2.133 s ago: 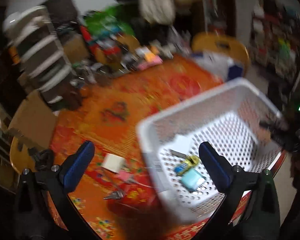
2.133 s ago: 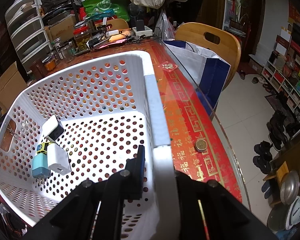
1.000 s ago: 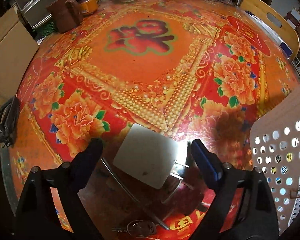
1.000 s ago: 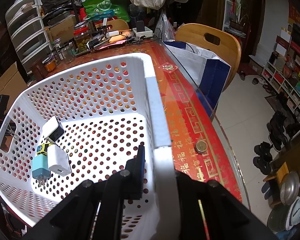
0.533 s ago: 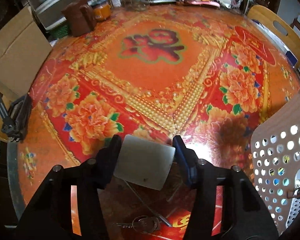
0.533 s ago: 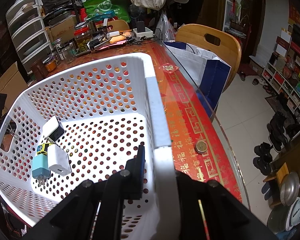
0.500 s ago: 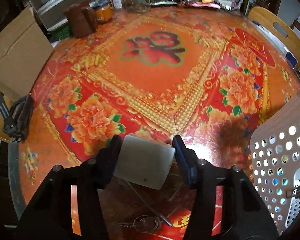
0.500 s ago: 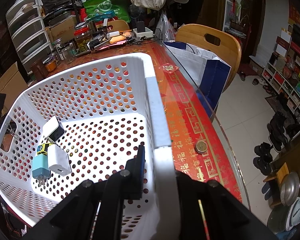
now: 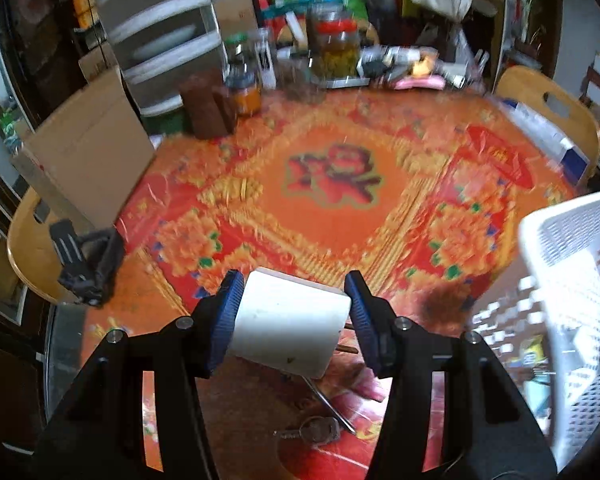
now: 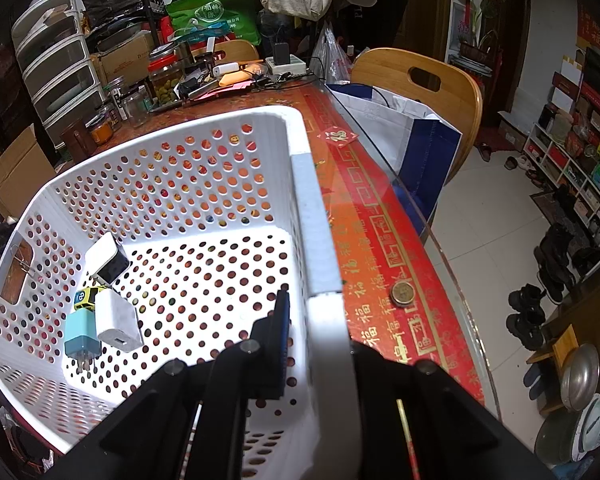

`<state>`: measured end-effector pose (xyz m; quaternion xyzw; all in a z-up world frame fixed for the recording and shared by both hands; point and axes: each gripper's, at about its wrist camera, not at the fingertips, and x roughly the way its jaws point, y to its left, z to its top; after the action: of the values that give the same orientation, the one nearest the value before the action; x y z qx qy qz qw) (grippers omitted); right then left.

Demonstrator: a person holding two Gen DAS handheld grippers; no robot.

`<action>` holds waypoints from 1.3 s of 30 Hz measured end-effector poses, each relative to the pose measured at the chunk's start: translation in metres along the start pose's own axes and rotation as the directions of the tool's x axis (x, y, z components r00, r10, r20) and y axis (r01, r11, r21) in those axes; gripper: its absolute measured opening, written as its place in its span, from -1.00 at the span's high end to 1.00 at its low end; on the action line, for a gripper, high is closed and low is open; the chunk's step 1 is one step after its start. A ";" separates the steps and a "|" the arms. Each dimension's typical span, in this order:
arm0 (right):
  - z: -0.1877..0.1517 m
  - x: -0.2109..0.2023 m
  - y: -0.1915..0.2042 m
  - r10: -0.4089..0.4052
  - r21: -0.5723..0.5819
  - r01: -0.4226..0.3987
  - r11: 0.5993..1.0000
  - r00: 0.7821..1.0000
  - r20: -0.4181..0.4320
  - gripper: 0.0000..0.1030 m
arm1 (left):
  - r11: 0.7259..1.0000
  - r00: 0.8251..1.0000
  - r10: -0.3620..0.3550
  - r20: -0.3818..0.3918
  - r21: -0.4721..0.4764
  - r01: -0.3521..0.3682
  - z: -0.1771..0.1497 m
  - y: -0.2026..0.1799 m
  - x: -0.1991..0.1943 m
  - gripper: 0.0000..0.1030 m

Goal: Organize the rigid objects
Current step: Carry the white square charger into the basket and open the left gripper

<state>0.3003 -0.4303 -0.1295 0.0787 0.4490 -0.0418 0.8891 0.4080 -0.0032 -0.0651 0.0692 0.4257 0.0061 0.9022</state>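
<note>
Down at the bottom centre of the left wrist view, the left gripper [image 9: 292,316] is clamped on a white block [image 9: 290,324], both blue pads pressed to its sides, the block lifted clear of the red and orange floral tablecloth [image 9: 332,208]. Just below the block, low in the frame, a set of keys [image 9: 314,432] lies on the cloth. At the right edge the white perforated basket [image 9: 560,248] shows blurred, with small items inside that cannot be made out. A cardboard box [image 9: 88,156] leans at the left, and jars [image 9: 336,46] stand along the top. In the right wrist view, the right gripper [image 10: 316,344] is closed on the basket's [image 10: 312,232] near wall at the bottom centre, one finger inside and one outside. In the basket's lower left lie a white charger [image 10: 118,322], a pale blue plug [image 10: 80,334] touching it, a small yellow toy car [image 10: 86,294] and a white and black adapter [image 10: 108,258]. Right of the basket a coin [image 10: 402,292] rests on the cloth.
</note>
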 end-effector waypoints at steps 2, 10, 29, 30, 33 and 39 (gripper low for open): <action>0.000 0.000 0.000 0.000 -0.001 0.000 1.000 1.000 0.000 0.83 | 1.000 0.999 -0.006 0.046 0.002 0.006 0.006 -0.003 -0.025 0.03; 0.000 0.000 0.000 -0.001 0.000 0.001 1.000 1.000 -0.001 0.83 | 0.994 0.986 -0.057 0.158 0.100 0.042 0.020 -0.040 -0.104 0.03; -0.001 0.000 0.001 0.002 -0.004 -0.002 1.000 1.000 0.001 0.83 | 0.902 0.977 -0.165 -0.133 0.380 0.204 -0.008 -0.221 -0.078 0.05; -0.001 0.000 0.001 0.002 -0.003 -0.002 1.000 1.000 0.000 0.83 | 0.901 0.975 -0.158 -0.157 0.382 0.207 -0.010 -0.224 -0.072 0.06; -0.001 0.000 0.002 0.001 -0.005 -0.001 1.000 1.000 -0.004 0.83 | 0.893 0.957 -0.129 -0.261 0.388 0.227 -0.015 -0.233 -0.044 0.09; -0.001 0.000 0.001 0.005 -0.006 -0.005 1.000 1.000 -0.002 0.81 | 0.886 0.927 -0.100 -0.362 0.391 0.248 -0.023 -0.247 -0.011 0.09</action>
<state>0.2996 -0.4288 -0.1301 0.0772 0.4498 -0.0383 0.8890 0.3717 -0.2455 -0.1034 0.2253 0.5666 -0.1585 0.7765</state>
